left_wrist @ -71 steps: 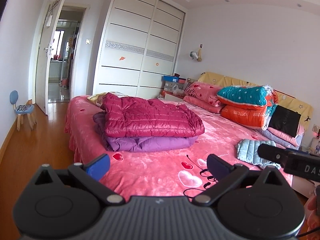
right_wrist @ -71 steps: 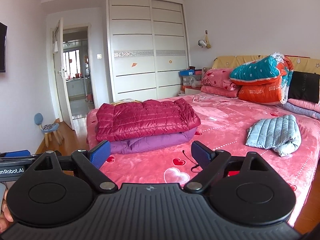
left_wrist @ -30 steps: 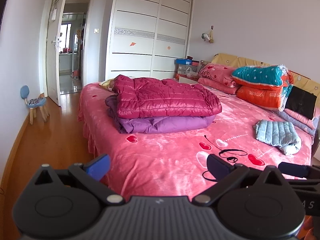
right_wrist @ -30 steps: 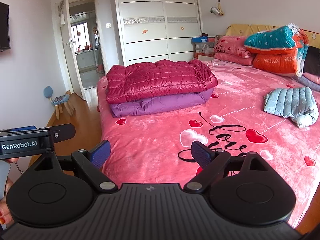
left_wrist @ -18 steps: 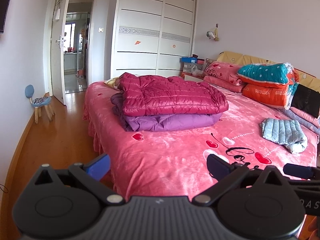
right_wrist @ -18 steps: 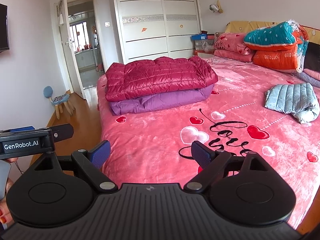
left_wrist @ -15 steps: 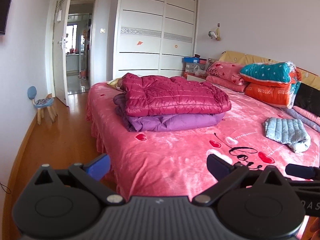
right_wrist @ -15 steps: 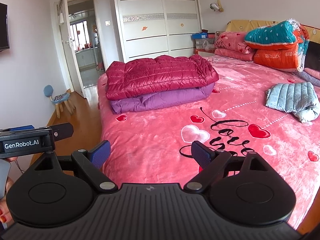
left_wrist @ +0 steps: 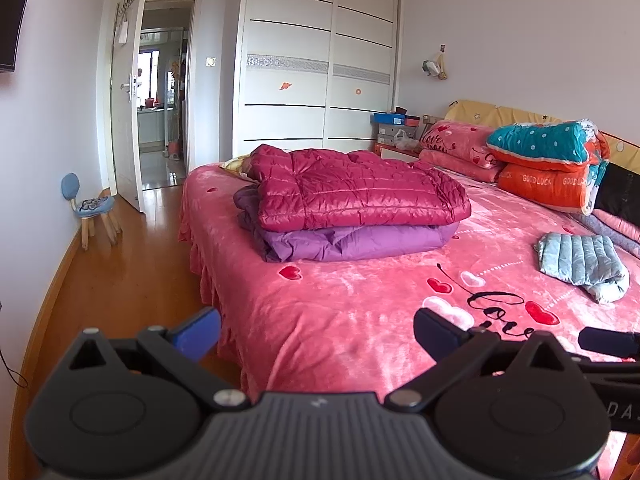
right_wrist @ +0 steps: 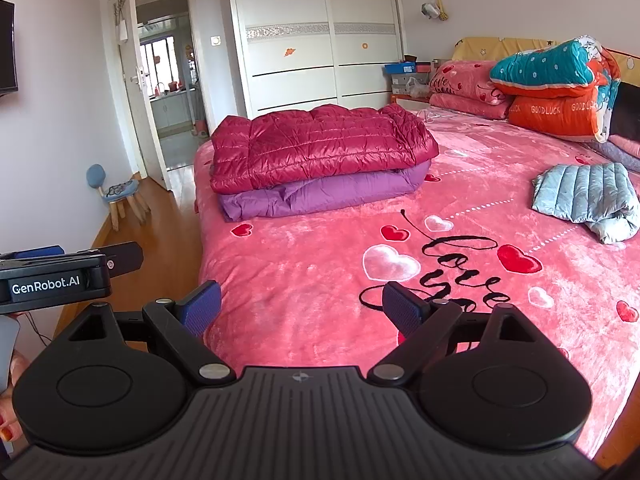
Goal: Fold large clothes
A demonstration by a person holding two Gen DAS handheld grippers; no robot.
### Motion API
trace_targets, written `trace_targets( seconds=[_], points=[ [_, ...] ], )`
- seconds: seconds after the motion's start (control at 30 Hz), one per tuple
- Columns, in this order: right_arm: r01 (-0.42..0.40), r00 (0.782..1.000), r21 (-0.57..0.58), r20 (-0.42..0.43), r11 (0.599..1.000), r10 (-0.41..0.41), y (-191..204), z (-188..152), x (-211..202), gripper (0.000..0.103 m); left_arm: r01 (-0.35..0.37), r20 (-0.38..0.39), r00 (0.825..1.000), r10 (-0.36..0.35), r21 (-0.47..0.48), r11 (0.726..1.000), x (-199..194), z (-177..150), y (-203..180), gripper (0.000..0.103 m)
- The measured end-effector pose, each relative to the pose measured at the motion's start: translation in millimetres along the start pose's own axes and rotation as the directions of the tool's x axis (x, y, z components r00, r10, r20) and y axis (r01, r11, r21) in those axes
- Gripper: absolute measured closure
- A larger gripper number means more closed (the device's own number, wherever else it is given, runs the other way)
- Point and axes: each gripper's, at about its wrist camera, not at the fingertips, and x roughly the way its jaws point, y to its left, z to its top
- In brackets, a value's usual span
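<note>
Near bed's foot: left gripper (left_wrist: 316, 330), right gripper (right_wrist: 301, 306) agape, empty; grey jacket (right_wrist: 588, 198) far — overreach risks pinching blanket (right_wrist: 300, 280).

Blue stool (left_wrist: 91, 205) near open door (left_wrist: 127, 92), white wardrobe (left_wrist: 320, 64).

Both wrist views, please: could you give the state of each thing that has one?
Crimson quilted down jacket: folded, stacked on purple one.
Purple down jacket: folded, underneath.
Pale blue quilted jacket: crumpled, unfolded.
White bedroom door: open.
Left gripper: open, empty.
Right gripper: open, empty.
</note>
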Motion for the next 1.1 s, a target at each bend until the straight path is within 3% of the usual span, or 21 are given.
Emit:
trace_targets(
  seconds=[0.77, 1.1],
  points=[
    [0.001, 1.000, -0.021, 0.005, 1.000, -0.001, -0.1, -1.7, 2.1, 0.000, -0.009, 0.027, 1.000, 0.009, 0.012, 1.000, 0.3, -2.9, -0.3, 0.001],
    [-0.011, 1.000, -0.014, 0.001, 1.000, 0.011, -4.2, -3.9, 6.3, 0.000, 0.004, 0.004, 1.000, -0.004, -0.006, 1.000, 6.0, -5.0, -1.2, 0.001]
  ],
)
